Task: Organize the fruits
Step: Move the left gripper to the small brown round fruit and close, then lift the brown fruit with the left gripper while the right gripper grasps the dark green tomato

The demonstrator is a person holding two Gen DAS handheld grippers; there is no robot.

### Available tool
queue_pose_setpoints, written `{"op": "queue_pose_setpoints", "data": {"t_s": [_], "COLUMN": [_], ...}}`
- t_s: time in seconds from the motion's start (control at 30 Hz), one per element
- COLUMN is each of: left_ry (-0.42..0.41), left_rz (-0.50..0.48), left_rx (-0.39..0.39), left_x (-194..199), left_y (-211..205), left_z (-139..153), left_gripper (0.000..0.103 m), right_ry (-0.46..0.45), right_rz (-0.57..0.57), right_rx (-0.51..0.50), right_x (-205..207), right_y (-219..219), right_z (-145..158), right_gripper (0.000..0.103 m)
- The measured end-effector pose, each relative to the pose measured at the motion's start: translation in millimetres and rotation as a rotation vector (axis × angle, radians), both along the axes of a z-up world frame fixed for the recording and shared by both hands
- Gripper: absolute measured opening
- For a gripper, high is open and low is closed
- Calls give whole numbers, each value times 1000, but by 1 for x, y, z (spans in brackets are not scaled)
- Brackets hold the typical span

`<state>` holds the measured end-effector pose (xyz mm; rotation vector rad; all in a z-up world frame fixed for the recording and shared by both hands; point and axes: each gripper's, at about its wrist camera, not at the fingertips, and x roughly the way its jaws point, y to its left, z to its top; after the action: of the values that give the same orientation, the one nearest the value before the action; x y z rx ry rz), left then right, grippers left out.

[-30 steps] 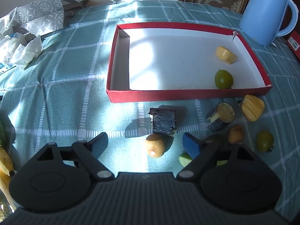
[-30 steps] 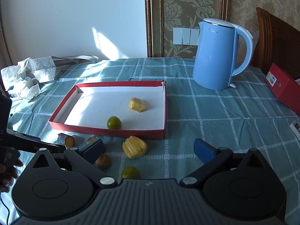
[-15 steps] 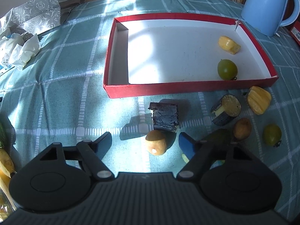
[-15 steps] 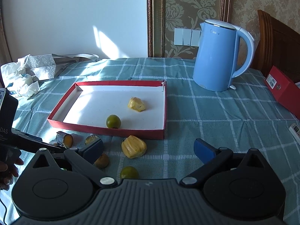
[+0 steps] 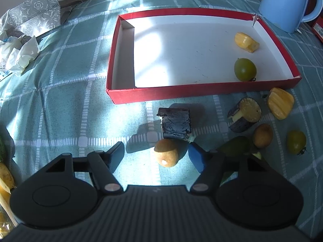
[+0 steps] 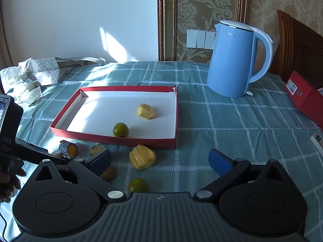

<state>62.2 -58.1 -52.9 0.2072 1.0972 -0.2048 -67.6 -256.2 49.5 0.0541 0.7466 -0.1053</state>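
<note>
The small brown fruit [image 5: 166,154] lies on the checked cloth in front of the red tray [image 5: 201,94], well short of its near wall and just before the dark cut block [image 5: 176,124], which touches or nearly touches its far side. Compared with a second ago, the left gripper [image 5: 156,154] has brought its jaws in around it: they have just been closing, the fruit now sits between them, closer to the blue right-hand pad [image 5: 195,158], yet neither pad presses it, so the jaws are spread with gaps on both sides. That suggests a pick is under way, with the lift and carry to the tray not yet begun. The fruit is egg-shaped; its long axis seems to run roughly towards the camera and away to the tray, the pale spot on its near end facing the gripper. Inside the tray a green round fruit [image 5: 245,69] and a yellow piece [image 5: 246,42] already rest by its right wall. The right gripper [image 6: 159,162] hangs wide open and empty near the tray's front corner, above the yellow chunk [image 6: 142,156]
</note>
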Motion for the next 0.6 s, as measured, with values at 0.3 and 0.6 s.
{"op": "queue_pose_setpoints", "data": {"t_s": [0.3, 0.6], "left_ry": [18, 21], "left_rz": [4, 6], "left_rx": [-16, -32], "left_x": [3, 0], "left_y": [2, 4], "left_z": [-2, 2], "left_gripper": [57, 24], "right_ry": [8, 16], "right_rz": [2, 1], "right_rx": [-4, -6], "right_x": [0, 0], "right_y": [0, 2], "right_z": [-1, -5], "right_gripper": [103, 103]}}
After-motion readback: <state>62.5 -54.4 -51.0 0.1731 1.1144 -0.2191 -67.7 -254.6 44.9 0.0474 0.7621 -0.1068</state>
